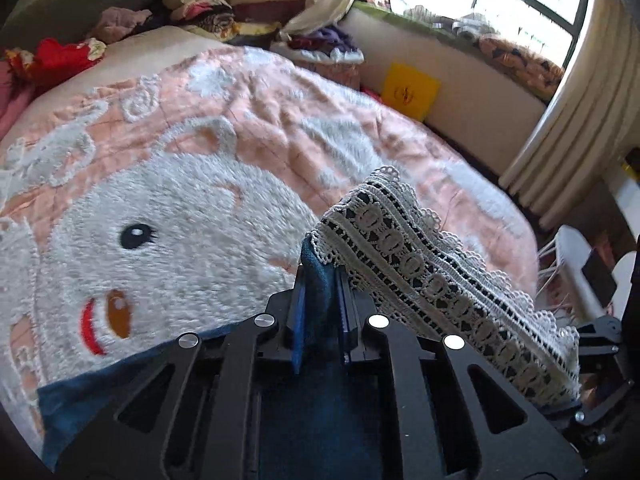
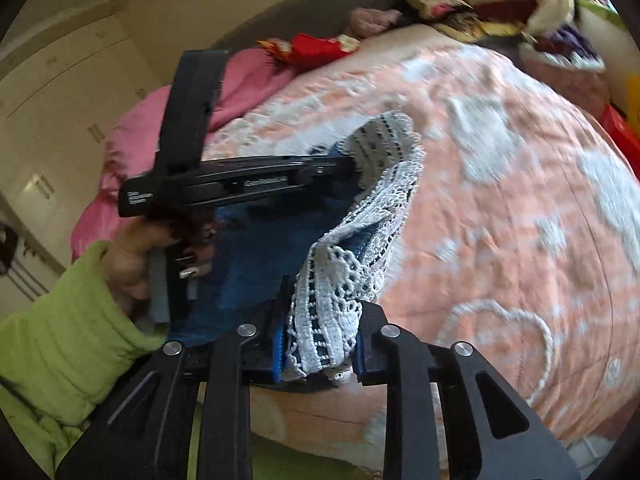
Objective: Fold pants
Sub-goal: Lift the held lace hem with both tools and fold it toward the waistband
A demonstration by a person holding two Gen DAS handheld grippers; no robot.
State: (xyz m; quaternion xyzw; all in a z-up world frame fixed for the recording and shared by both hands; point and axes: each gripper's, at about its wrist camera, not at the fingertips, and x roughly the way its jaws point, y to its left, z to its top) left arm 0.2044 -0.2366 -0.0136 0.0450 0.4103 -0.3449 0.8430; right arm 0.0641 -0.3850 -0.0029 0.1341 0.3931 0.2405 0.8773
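Observation:
The pants are blue denim (image 1: 80,396) with a wide white lace hem (image 1: 420,264). They lie on a pink and white bedspread (image 1: 240,128). My left gripper (image 1: 320,278) is shut on a fold of denim right beside the lace, holding it raised off the bed. The lace band stretches away to the lower right. In the right wrist view my right gripper (image 2: 322,324) is shut on the bunched lace hem (image 2: 384,208), with denim (image 2: 260,248) hanging behind it. A hand (image 2: 136,256) in a green sleeve holds the left gripper (image 2: 350,166) at the hem's far end.
Stacks of folded clothes (image 1: 240,0) and loose garments sit at the head of the bed. A pink pillow (image 2: 132,140) lies at the bed's left side. A yellow square (image 1: 410,90) leans below the window bench, with curtains (image 1: 560,128) beyond.

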